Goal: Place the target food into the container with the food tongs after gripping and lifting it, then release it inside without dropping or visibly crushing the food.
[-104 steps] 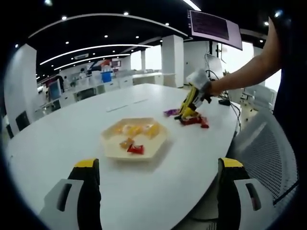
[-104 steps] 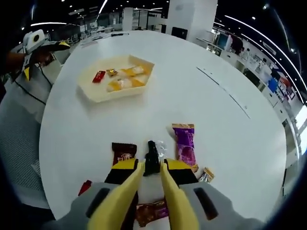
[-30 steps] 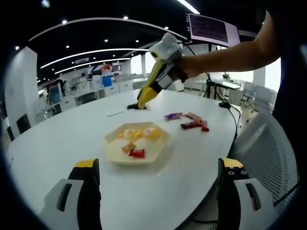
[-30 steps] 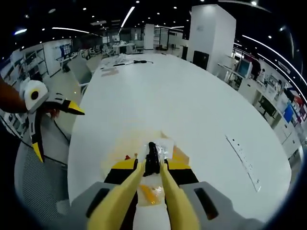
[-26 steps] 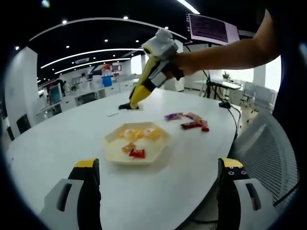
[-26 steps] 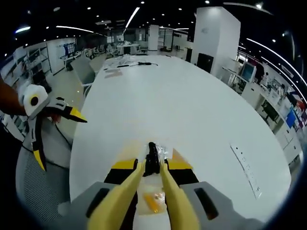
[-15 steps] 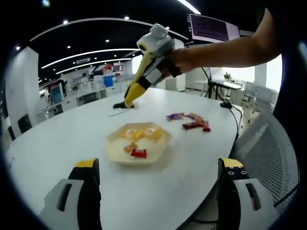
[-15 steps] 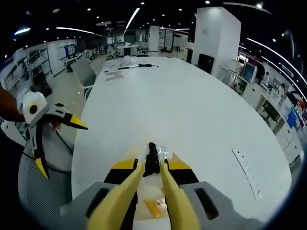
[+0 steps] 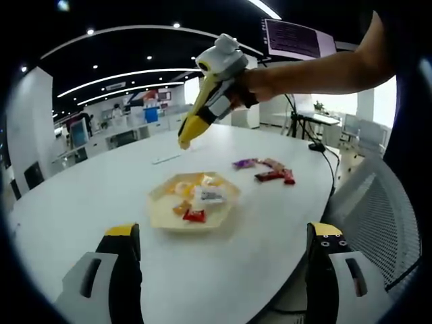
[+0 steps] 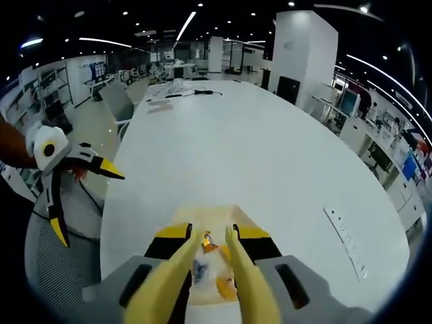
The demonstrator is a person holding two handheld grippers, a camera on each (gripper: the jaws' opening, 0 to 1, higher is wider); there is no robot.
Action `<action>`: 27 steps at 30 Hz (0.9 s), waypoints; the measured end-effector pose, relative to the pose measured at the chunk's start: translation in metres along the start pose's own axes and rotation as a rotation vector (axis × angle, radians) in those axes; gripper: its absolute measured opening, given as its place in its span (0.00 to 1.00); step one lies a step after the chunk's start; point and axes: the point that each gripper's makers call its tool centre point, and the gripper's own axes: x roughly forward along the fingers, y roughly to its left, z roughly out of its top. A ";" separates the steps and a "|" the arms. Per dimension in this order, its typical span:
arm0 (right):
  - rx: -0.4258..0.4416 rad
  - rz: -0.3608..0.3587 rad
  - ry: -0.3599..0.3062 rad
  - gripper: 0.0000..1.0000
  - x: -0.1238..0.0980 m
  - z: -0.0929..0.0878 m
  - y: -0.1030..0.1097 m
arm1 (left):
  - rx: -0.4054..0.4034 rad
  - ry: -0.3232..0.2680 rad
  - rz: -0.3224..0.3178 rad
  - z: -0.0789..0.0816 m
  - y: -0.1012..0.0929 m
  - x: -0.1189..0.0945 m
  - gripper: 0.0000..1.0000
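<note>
Crinkly wrapped candy (image 9: 211, 196) newly in hexagonal tray (image 9: 162, 214)

No legible text: candy wrappers (image 9: 271, 171), wall monitor (image 9: 299, 39) too blurred.

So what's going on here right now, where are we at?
A person holds a claw in each hand over a white table. The right claw hangs above the tray with nothing between its tips. A clear-wrapped candy lies in the tray among the orange and red ones. More candies wait on the table beyond the tray. The left claw is open and idle near the table edge.
</note>
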 end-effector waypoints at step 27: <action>-0.022 -0.050 -0.062 0.25 -0.064 -0.028 -0.024 | 0.004 0.007 -0.009 -0.001 -0.002 0.001 0.99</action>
